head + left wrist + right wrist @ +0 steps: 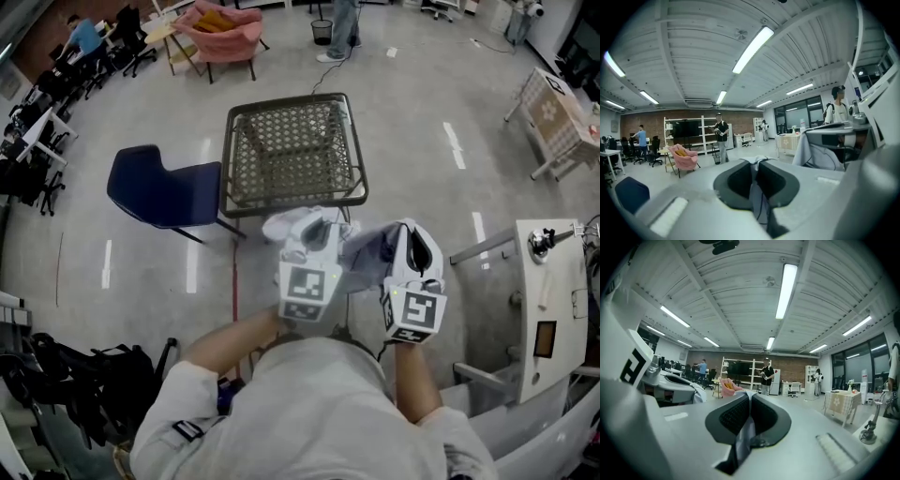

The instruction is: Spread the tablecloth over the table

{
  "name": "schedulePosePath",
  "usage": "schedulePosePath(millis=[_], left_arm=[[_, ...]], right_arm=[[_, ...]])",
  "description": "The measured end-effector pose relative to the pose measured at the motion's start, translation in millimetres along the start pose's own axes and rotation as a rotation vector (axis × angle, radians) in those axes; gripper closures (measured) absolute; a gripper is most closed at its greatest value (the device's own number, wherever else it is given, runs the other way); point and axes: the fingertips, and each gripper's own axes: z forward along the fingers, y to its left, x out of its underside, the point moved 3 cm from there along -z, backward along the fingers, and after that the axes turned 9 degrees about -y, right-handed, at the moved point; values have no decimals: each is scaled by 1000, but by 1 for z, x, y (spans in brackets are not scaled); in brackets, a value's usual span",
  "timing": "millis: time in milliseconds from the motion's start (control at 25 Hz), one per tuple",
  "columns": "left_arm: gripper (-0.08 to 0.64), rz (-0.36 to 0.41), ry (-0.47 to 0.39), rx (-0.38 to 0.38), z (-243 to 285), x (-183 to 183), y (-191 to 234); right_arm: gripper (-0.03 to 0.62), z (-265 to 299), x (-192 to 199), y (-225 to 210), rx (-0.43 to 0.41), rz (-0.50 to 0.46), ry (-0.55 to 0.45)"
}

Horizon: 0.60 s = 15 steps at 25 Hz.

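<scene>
Light grey sleeves (pixel 178 412) — pale left gripper (pixel 756 165), right gripper (pixel 749 398), black-and-white marker cubes (pixel 307 292), dark fingers (pixel 733 416)

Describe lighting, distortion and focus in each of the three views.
Head view: even light, no glare, room bowed toward the edges. Left gripper view: fisheye, dark corners, ceiling lamp blown white, left hand-held gripper soft up close. Right gripper view: same fisheye, long lamp glaring.

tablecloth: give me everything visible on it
The tablecloth is pale grey-white soft fabric, bunched and crumpled, not spread. The left gripper and right gripper are each shut on a fold, holding it up by the near edge of the table. Whether it touches the table can't be told.
</scene>
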Motion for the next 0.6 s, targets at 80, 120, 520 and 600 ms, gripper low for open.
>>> schedulePosePath(millis=[80,120,520,600], left_arm=[[537,9,10,31,13,1,-16],[537,11,17,46,19,1,-24],[537,-27,66,149,74,10,-75],[537,-32,67,180,84,13,-80]], right_arm=[[584,-5,3,-16,20,2,3],[584,-7,4,-24,30,3,4],[584,-18,28,-99,151,4,27],[584,-16,34,-106,175,-1,32]])
